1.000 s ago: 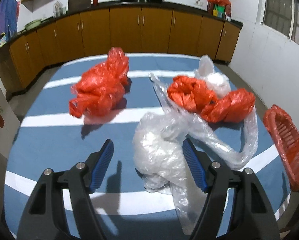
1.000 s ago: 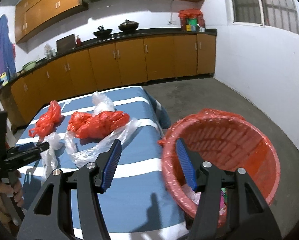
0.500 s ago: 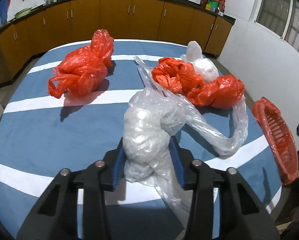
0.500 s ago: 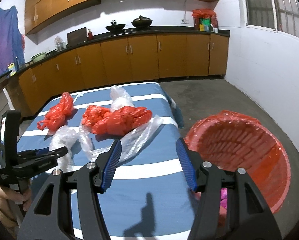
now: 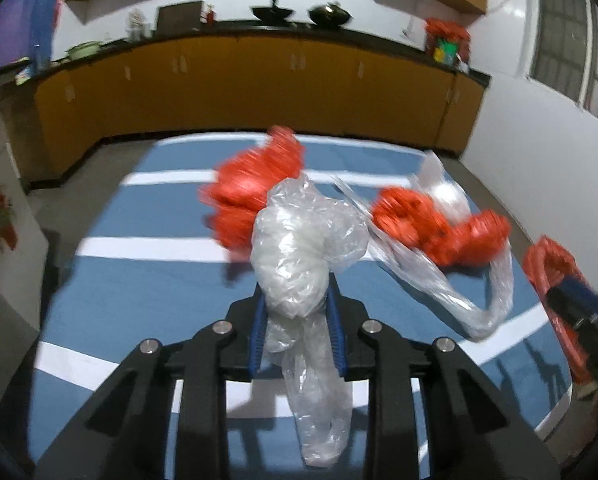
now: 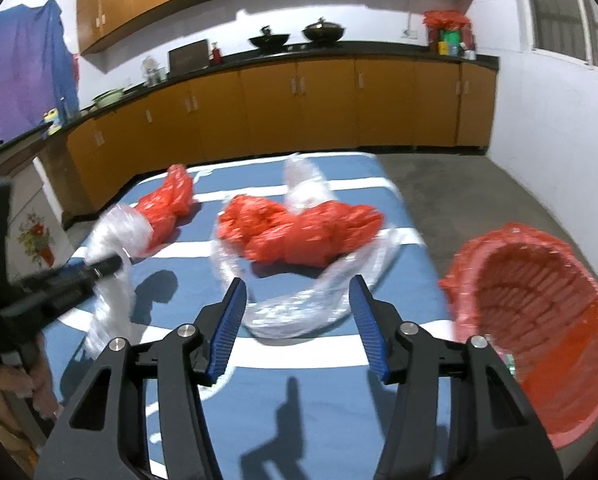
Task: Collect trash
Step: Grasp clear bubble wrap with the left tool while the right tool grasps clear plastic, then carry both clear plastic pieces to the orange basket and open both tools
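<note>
My left gripper point(image 5: 297, 316) is shut on a crumpled clear plastic bag point(image 5: 303, 248) and holds it above the blue striped table point(image 5: 139, 292); the bag also shows in the right wrist view point(image 6: 115, 236). My right gripper point(image 6: 299, 308) is open and empty over the table's near right part. Ahead of it lie a long clear plastic strip point(image 6: 299, 308) and a red plastic bundle point(image 6: 299, 232). Another red bag point(image 6: 167, 204) lies at the far left. A red bin point(image 6: 539, 320) lined with red plastic stands off the table's right edge.
Orange cabinets point(image 6: 299, 108) with a black counter run along the back wall. A white wall point(image 6: 559, 140) and grey floor point(image 6: 479, 200) lie to the right. A white clear bag point(image 6: 303, 184) sits behind the red bundle.
My left gripper closed on the clear bag and lifted it off the table. My right gripper swung left from the bin toward the table and the clear strip.
</note>
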Tool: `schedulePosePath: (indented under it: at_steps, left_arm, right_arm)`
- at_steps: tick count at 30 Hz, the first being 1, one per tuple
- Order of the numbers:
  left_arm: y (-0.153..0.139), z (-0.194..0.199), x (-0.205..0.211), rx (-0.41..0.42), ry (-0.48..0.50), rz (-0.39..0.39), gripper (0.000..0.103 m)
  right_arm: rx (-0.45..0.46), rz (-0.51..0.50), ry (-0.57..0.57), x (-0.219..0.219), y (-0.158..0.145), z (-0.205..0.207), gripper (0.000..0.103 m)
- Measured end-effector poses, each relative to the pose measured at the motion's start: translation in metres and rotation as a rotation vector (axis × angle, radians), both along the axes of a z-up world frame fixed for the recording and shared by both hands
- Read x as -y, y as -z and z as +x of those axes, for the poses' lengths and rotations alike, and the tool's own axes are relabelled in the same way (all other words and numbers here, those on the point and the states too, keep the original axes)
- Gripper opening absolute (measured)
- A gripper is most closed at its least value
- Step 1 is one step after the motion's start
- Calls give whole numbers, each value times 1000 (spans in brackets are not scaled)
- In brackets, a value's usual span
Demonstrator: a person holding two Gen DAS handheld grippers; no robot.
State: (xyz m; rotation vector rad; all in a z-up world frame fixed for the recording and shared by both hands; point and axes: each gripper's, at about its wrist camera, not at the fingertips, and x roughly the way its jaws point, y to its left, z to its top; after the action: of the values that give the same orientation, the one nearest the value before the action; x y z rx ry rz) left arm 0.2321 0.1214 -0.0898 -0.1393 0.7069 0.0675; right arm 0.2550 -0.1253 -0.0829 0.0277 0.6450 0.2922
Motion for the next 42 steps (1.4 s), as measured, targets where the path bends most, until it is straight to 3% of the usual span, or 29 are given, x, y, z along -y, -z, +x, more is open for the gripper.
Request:
schedulePosePath:
  at_steps: [12,15,20,24,33,42]
  left_arm:
    - [-27,-27,-58,73,-100,-35,28]
    - [-27,-29,-63,72,-105,-43,28]
    - [-25,-31,-62,66,-107,-52,28]
    - [-26,-31,-60,68,-102,-55,28]
    - [-33,-35,-48,91,-61,-65,28]
    - [-43,-39,-9,115,32,-78,28]
  right_arm:
    - [-116,-116,-82,-49,40,26,43]
    - [-154,-133,-81,-49,46,31,37]
    - [-196,-145,-74,-44,53,37,15]
    - [-208,-98,-82,-35,49,31,9]
    - [-135,-43,-75,-7,16,-6,9]
    - [-79,-13,3,35,-12,-36,9]
